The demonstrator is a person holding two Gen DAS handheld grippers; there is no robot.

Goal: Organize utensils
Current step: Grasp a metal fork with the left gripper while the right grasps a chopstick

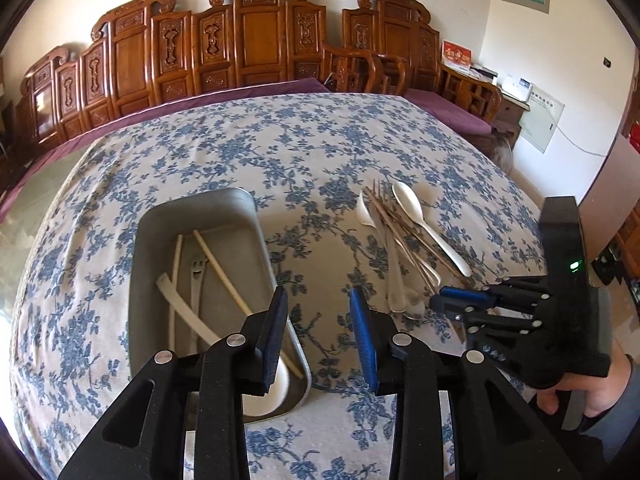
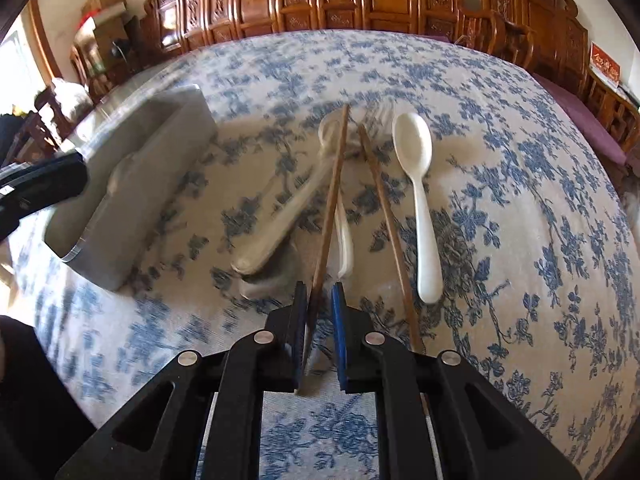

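Floral tablecloth (image 1: 304, 148) under both tongs. Metal tray (image 1: 160, 220) just left of left gripper (image 1: 320, 336), pale utensils inside; jaws partly apart, empty. Right gripper (image 2: 320, 332) clamped on brown chopstick (image 2: 334, 184); white spoon (image 2: 418, 184) ahead right. Red sign writing unreadable.
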